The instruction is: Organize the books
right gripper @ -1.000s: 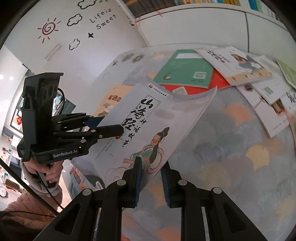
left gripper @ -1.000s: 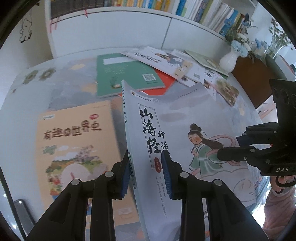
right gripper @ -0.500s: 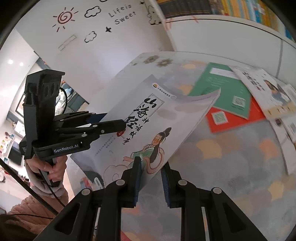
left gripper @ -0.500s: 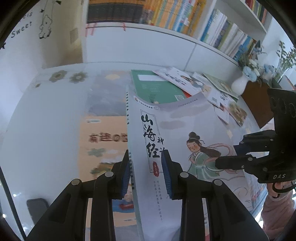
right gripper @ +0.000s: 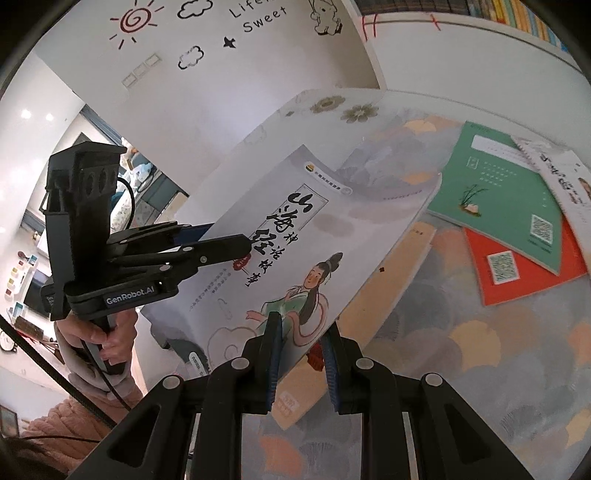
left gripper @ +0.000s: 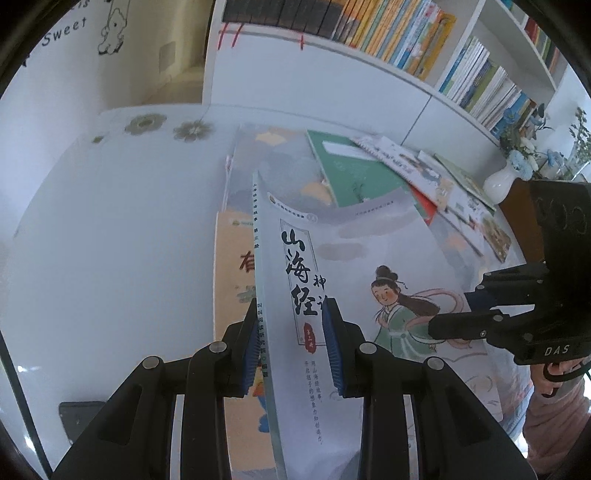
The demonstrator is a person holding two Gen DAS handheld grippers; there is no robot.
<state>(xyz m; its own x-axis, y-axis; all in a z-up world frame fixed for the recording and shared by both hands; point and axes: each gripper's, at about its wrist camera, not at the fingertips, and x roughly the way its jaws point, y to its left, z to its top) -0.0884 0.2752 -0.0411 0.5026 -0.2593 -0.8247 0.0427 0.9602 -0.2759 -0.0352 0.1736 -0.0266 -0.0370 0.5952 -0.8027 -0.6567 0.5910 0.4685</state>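
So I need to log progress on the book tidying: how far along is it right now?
Early. Done: only the shelf books stand in rows, and nothing shows they are part of this job. In hand: the grey illustrated book is lifted off the table, gripped by the left gripper and the right gripper. Left: the orange book, green book, red book and others still lie scattered.

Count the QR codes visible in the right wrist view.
2: one on the green book, one on the red book beneath it. Others may be hidden under overlapping books.
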